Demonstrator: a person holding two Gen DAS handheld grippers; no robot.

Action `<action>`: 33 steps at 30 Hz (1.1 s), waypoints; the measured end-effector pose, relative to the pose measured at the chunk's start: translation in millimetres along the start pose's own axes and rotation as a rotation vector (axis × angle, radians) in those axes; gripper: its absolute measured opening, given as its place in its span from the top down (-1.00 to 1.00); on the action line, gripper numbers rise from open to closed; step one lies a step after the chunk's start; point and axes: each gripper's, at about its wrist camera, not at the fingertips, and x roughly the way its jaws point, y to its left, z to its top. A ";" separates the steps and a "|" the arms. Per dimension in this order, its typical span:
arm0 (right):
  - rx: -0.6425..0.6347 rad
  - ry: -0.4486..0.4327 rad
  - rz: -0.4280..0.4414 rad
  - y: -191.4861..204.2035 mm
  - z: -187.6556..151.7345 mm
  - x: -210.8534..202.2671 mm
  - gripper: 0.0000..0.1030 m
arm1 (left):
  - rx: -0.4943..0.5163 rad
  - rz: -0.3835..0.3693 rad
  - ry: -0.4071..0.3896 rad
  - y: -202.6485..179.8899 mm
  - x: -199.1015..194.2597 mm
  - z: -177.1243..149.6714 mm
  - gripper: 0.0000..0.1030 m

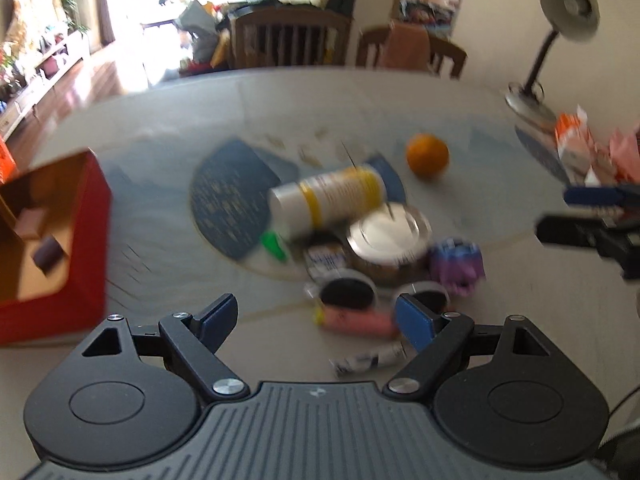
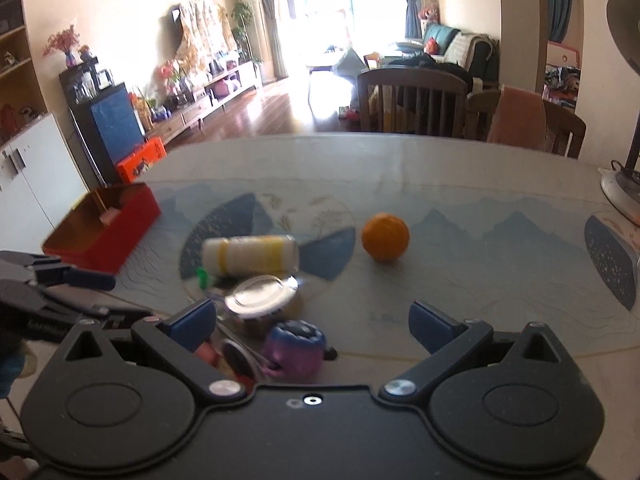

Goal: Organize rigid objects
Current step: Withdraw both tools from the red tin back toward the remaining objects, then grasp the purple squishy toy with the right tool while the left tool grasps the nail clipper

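Observation:
A heap of small objects lies on the table. In it are a white bottle with yellow bands point(image 1: 328, 200) on its side, a jar with a silver lid point(image 1: 388, 236), a purple-blue toy point(image 1: 456, 266), two round black tins point(image 1: 348, 292), a pink item point(image 1: 356, 322), a small tube point(image 1: 372, 358) and a green piece point(image 1: 274, 244). My left gripper point(image 1: 316, 318) hangs open just in front of the tins, gripping nothing. In the right wrist view my right gripper point(image 2: 314, 320) is open above the purple toy point(image 2: 296, 346) and the jar lid point(image 2: 260, 294), with the bottle point(image 2: 250, 258) beyond.
A red open box point(image 1: 52, 240) with small blocks inside stands at the left. An orange point(image 1: 427, 155) lies behind the heap. A desk lamp point(image 1: 560, 40) and cartons point(image 1: 572, 144) occupy the far right. Chairs point(image 2: 412, 100) stand past the table's far edge.

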 end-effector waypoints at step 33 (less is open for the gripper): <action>0.029 0.167 0.109 -5.2 -11.2 67.3 -0.49 | -0.048 -0.009 0.153 -35.7 48.6 -22.1 -0.18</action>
